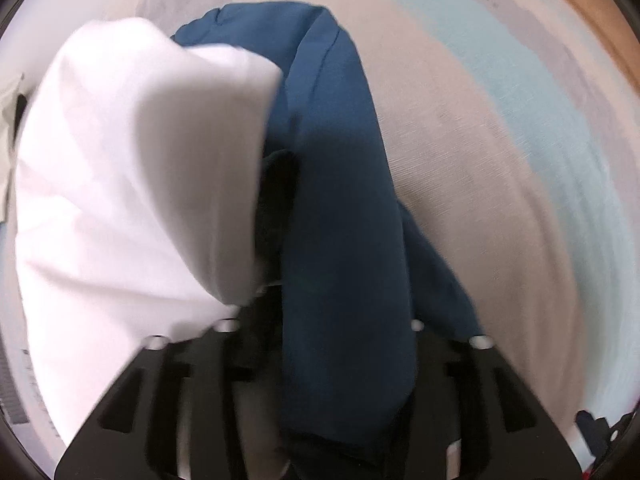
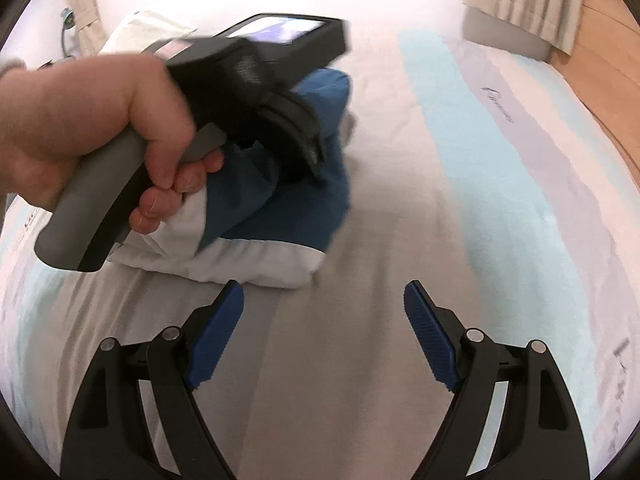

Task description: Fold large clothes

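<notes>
A blue and white garment (image 2: 280, 216) lies partly folded on the bed. In the left wrist view its blue part (image 1: 340, 220) and white part (image 1: 132, 184) drape over my left gripper (image 1: 280, 280), which is shut on the cloth; its fingers are hidden under the fabric. In the right wrist view the left gripper (image 2: 296, 136), held in a hand (image 2: 88, 128), sits in the blue folds. My right gripper (image 2: 324, 320) is open and empty, just in front of the garment's white near edge, above the sheet.
The bed sheet (image 2: 400, 240) is pale with a light blue stripe (image 2: 480, 152) on the right. A pillow (image 2: 148, 28) lies at the far left. Curtains (image 2: 524, 0) and a wooden floor (image 2: 608, 64) are at the far right.
</notes>
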Demonstrator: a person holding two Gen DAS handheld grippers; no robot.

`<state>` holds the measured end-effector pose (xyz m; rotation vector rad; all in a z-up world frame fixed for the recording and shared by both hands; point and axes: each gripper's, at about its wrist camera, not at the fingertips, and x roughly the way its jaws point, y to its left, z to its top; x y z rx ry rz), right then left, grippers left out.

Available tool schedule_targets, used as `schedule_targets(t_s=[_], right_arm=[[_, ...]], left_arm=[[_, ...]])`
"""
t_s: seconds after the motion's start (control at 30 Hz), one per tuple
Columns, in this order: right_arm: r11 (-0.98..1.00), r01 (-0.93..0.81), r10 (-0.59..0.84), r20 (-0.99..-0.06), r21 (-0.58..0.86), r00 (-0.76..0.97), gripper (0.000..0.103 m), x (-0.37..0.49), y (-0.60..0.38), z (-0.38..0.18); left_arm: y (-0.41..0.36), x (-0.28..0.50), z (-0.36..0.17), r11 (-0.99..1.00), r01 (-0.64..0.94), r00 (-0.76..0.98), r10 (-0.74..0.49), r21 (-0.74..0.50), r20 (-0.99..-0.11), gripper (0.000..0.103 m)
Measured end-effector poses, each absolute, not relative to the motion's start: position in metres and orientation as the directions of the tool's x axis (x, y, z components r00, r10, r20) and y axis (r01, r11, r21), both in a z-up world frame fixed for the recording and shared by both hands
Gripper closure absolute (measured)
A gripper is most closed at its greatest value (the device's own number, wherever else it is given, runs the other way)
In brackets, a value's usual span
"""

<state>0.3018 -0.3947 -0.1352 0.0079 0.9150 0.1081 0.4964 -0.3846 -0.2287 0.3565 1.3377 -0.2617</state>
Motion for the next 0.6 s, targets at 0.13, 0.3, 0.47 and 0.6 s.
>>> schedule_targets(t_s=[0.13, 0.3, 0.47, 0.6], right_arm=[[0.997, -0.008, 0.063, -0.791, 0.074, 0.609, 0.024, 0.281, -0.413, -0.121], [0.997, 0.025, 0.049, -0.798, 0.080, 0.601, 0.024, 0.261, -0.418, -0.113], [0.996, 0.029, 0.046, -0.795, 0.080, 0.605, 0.024, 0.251, -0.415, -0.101], [0.997, -0.006, 0.067, -0.780, 0.081, 0.622, 0.024, 0.261, -0.410, -0.081]], left_arm=[[-0.386, 0.482, -0.224, 0.910, 0.410, 0.207, -0.035, 0.054, -0.978, 0.006], [-0.383, 0.470, -0.214, 0.913, 0.407, 0.228, -0.073, 0.027, -0.971, 0.006], [-0.382, 0.444, -0.166, 0.883, 0.465, 0.246, -0.205, -0.070, -0.947, 0.006], [-0.353, 0.428, -0.125, 0.880, 0.463, 0.255, -0.244, -0.104, -0.935, 0.006]])
